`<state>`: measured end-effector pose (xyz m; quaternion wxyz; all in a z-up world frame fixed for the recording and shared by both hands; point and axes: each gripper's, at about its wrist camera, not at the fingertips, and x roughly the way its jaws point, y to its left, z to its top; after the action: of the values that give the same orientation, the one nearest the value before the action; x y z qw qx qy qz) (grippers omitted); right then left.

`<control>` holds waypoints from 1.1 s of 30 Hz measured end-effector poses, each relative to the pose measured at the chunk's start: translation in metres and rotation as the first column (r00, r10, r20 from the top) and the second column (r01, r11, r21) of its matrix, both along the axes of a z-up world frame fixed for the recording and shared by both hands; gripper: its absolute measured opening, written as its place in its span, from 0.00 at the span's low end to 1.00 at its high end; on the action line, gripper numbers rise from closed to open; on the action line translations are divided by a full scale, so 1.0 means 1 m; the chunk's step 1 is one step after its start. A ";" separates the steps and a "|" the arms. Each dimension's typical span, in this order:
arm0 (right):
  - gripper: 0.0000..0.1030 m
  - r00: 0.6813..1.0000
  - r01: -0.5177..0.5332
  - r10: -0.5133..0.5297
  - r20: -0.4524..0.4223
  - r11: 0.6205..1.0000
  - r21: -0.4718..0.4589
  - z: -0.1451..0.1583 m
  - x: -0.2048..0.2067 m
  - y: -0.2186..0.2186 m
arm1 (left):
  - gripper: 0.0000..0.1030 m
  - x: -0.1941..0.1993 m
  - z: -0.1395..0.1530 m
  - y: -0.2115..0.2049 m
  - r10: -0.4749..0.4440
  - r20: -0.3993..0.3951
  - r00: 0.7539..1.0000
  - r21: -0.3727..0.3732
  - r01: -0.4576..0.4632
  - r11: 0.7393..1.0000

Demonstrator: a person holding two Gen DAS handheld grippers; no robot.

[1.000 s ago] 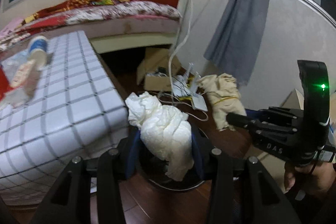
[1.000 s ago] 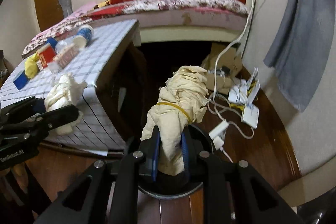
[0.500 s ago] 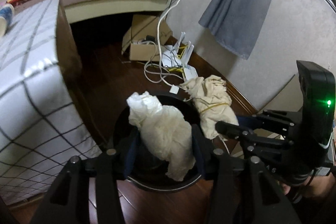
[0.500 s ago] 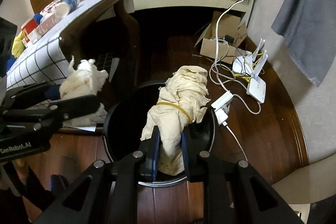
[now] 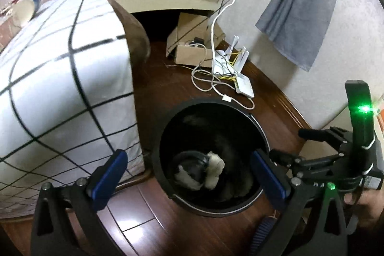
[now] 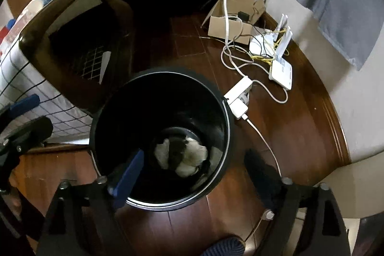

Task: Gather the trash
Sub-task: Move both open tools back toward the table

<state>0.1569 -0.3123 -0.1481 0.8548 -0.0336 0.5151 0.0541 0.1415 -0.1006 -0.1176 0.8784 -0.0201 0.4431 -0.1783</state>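
A black round trash bin [image 5: 260, 133] stands on the dark wood floor; it also shows in the right wrist view [image 6: 228, 112]. Crumpled white paper wads [image 5: 211, 166] lie at its bottom, seen too in the right wrist view [image 6: 192, 155]. My left gripper [image 5: 189, 174] is open and empty above the bin's near rim. My right gripper [image 6: 199, 174] is open and empty over the bin; it also shows in the left wrist view [image 5: 319, 143] at the right.
A table with a white checked cloth [image 5: 60, 78] stands left of the bin, with a bottle [image 5: 26, 4] on it. Routers, cables [image 6: 276, 52] and a cardboard box [image 6: 230, 23] lie on the floor behind. A bed and grey curtain [image 5: 300, 6] are beyond.
Both grippers opened over the bin. The white wad left my left gripper and the tan wad left my right gripper; both now lie inside the bin.
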 end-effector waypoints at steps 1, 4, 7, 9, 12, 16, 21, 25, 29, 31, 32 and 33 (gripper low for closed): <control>0.93 1.000 -0.006 0.006 0.004 1.000 -0.002 -0.001 0.003 0.000 | 0.99 0.001 0.001 0.000 0.001 0.003 1.000 0.003 -0.001 1.000; 0.97 0.999 -0.027 0.028 0.020 0.999 -0.042 0.003 -0.002 0.009 | 0.99 0.000 0.002 0.003 0.016 0.005 1.000 0.003 -0.016 1.000; 0.98 0.998 -0.046 0.048 0.034 0.998 -0.054 0.008 -0.006 0.014 | 0.99 0.001 0.003 0.006 0.030 0.004 1.000 0.008 -0.030 1.000; 0.99 0.997 -0.054 0.057 0.044 0.997 -0.054 0.012 -0.009 0.017 | 0.99 0.000 0.004 0.007 0.036 0.008 0.999 0.017 -0.036 0.999; 0.99 0.996 -0.066 0.070 0.060 0.996 -0.059 0.019 -0.011 0.022 | 0.99 -0.003 0.007 0.009 0.043 0.018 0.999 0.023 -0.043 0.999; 0.99 0.994 -0.070 0.074 0.083 0.996 -0.053 0.028 -0.013 0.026 | 0.99 -0.007 0.012 0.015 0.059 0.030 0.998 0.025 -0.060 0.998; 0.99 0.989 -0.082 0.087 0.119 0.995 -0.050 0.042 -0.015 0.035 | 0.99 -0.013 0.024 0.029 0.098 0.054 0.994 0.037 -0.100 0.994; 0.99 0.981 -0.104 0.112 0.161 0.993 -0.056 0.056 -0.019 0.047 | 0.99 -0.017 0.035 0.039 0.127 0.089 0.988 0.040 -0.131 0.991; 0.99 0.967 -0.128 0.138 0.216 0.990 -0.058 0.070 -0.021 0.060 | 0.99 -0.022 0.050 0.051 0.153 0.132 0.979 0.032 -0.159 0.987; 0.99 0.958 -0.143 0.152 0.244 0.988 -0.053 0.077 -0.021 0.068 | 0.99 -0.026 0.058 0.061 0.172 0.159 0.972 0.030 -0.179 0.983; 0.99 0.952 -0.152 0.160 0.261 0.987 -0.049 0.081 -0.021 0.073 | 0.99 -0.028 0.062 0.066 0.185 0.173 0.967 0.036 -0.194 0.980; 0.99 0.946 -0.162 0.167 0.278 0.986 -0.043 0.086 -0.022 0.077 | 0.99 -0.029 0.067 0.073 0.207 0.191 0.959 0.047 -0.220 0.974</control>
<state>0.1353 -0.2349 -0.0626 0.9112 -0.0920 0.3848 0.1150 0.1122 -0.0275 -0.0508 0.9300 -0.0214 0.3605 -0.0683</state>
